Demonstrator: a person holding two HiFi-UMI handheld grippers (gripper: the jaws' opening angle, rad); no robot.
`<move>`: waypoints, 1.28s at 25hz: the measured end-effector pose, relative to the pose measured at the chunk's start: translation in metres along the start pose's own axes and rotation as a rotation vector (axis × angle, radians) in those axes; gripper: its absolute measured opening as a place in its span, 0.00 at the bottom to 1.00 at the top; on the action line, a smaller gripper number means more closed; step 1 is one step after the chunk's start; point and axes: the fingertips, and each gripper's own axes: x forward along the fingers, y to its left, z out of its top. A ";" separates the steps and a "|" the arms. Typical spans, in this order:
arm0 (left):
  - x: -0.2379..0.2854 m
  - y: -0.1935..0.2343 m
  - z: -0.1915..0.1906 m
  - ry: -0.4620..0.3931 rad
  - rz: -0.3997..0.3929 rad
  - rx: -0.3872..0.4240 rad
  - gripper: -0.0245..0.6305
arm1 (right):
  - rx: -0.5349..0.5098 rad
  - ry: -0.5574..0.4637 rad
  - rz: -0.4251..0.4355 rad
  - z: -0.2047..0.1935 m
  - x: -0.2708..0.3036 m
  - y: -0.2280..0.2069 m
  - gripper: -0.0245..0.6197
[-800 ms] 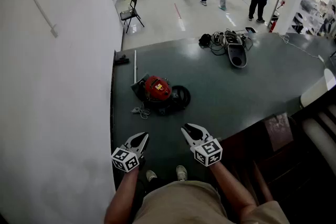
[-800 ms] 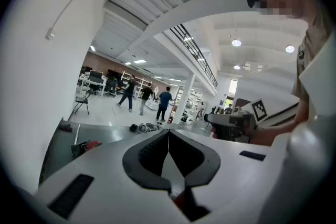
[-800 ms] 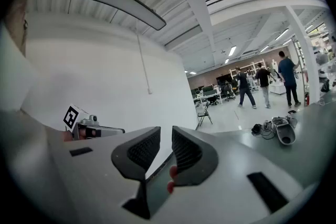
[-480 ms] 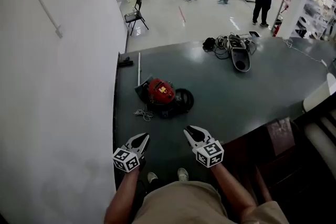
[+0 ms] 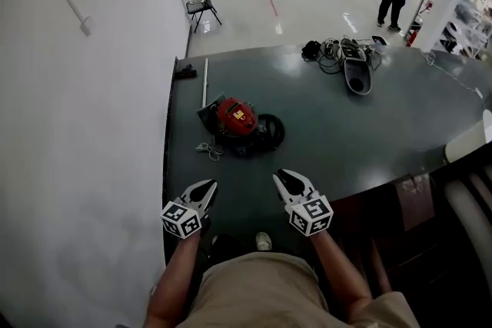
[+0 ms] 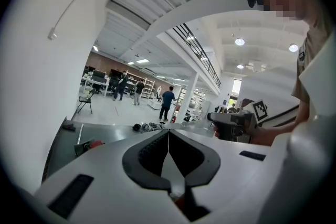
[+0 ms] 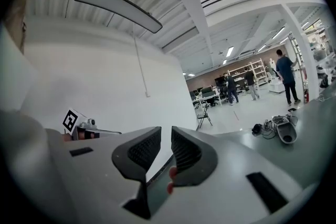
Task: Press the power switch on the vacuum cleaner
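Note:
The vacuum cleaner (image 5: 237, 119) is a red canister with a black wheel, lying on the dark green platform (image 5: 346, 127) ahead of me. A small part of the red canister (image 6: 94, 143) also shows in the left gripper view. Both grippers hang in the air, short of the vacuum cleaner and apart from it. My left gripper (image 5: 211, 184) is shut with its tips meeting and holds nothing (image 6: 168, 132). My right gripper (image 5: 281, 175) has a narrow gap between its jaws and nothing in it (image 7: 166, 134). The switch itself is too small to make out.
A white wall (image 5: 84, 127) runs close along the left. A coiled cord (image 5: 207, 150) lies left of the vacuum and a thin rod (image 5: 204, 82) behind it. A second machine with cables (image 5: 350, 61) sits at the platform's far edge. Steps (image 5: 461, 203) drop away on the right. People walk far behind.
The head view has shifted, so the vacuum and the platform now sit a little lower and nearer in frame. Both grippers keep about the same place and the same jaw state.

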 end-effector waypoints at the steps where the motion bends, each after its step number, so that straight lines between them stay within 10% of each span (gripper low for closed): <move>1: 0.001 0.000 -0.001 0.000 0.003 -0.004 0.05 | -0.002 0.003 -0.002 -0.002 0.001 -0.003 0.14; 13: 0.008 0.052 -0.014 0.040 0.022 -0.079 0.05 | 0.109 0.053 0.066 -0.016 0.056 -0.004 0.10; 32: 0.131 0.233 0.080 0.056 -0.129 -0.086 0.05 | 0.091 0.123 -0.016 0.038 0.263 -0.053 0.07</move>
